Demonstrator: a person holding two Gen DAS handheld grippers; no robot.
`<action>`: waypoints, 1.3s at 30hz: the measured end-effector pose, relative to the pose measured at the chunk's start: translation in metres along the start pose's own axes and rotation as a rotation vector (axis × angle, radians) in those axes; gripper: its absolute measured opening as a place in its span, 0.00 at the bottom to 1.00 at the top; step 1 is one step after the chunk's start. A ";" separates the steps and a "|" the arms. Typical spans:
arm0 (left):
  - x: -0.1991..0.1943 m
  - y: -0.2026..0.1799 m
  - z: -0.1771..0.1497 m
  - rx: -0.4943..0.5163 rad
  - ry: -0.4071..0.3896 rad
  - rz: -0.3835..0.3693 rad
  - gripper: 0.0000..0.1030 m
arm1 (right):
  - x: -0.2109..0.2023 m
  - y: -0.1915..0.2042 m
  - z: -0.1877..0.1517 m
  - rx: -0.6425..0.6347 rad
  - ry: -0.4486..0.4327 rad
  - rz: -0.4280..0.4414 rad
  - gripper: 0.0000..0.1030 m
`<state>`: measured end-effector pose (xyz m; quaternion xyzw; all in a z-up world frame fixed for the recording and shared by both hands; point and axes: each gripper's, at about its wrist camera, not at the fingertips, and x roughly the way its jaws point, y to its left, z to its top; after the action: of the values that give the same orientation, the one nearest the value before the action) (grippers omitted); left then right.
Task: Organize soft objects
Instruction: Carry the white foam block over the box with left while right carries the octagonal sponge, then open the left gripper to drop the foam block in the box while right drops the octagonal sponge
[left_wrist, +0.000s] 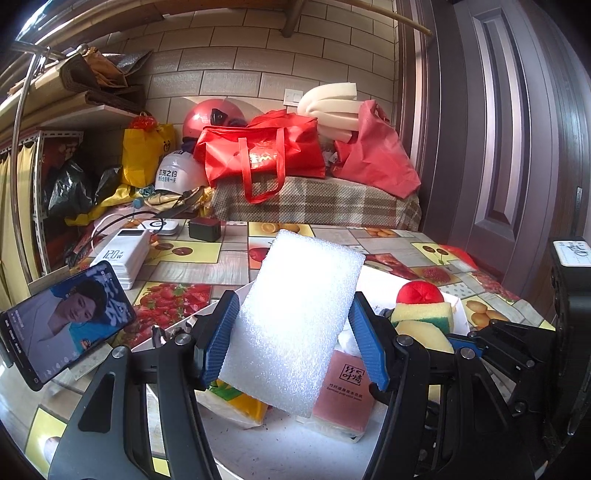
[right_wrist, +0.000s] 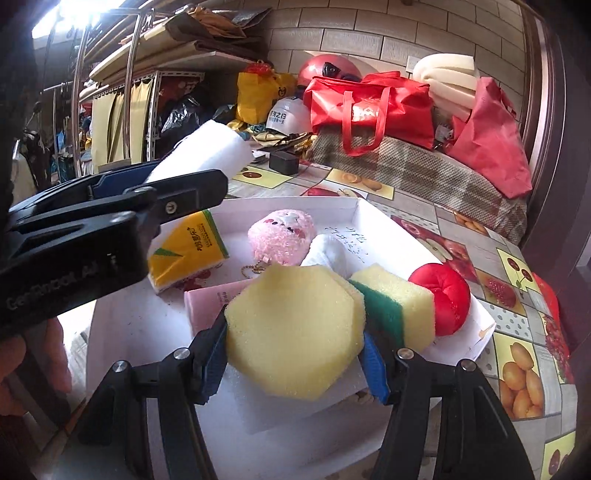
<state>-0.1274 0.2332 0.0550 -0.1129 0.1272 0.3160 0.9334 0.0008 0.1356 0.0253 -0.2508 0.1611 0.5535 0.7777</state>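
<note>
The left gripper (left_wrist: 291, 338) clamps a white foam sheet (left_wrist: 295, 325) between its blue pads, holding it tilted above the white tray (right_wrist: 388, 218). The right gripper (right_wrist: 295, 354) grips a yellow octagonal sponge (right_wrist: 295, 332) — also over the tray. Inside lie a pink plush (right_wrist: 282, 236), a yellow-green scouring sponge (right_wrist: 399, 306), a red ball (right_wrist: 447, 295) (resting at the rim) and tissue packs (right_wrist: 188, 247).

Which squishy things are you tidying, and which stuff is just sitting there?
For the job: white foam in the left gripper, yellow sponge in the right gripper, green sponge, red ball, pink plush, tray.

Just lying about: phone, power bank, red bag, helmet.
</note>
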 end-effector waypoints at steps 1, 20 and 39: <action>0.000 0.000 0.000 0.000 0.000 0.000 0.60 | 0.004 -0.004 0.003 0.003 -0.001 -0.031 0.61; 0.022 0.001 0.003 0.010 0.071 0.028 0.60 | -0.006 -0.041 0.012 0.198 -0.163 -0.165 0.62; 0.014 0.000 0.003 0.018 0.007 0.080 1.00 | -0.004 -0.051 0.007 0.276 -0.145 -0.181 1.00</action>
<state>-0.1159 0.2426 0.0538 -0.1003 0.1379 0.3516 0.9205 0.0476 0.1228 0.0442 -0.1149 0.1557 0.4703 0.8610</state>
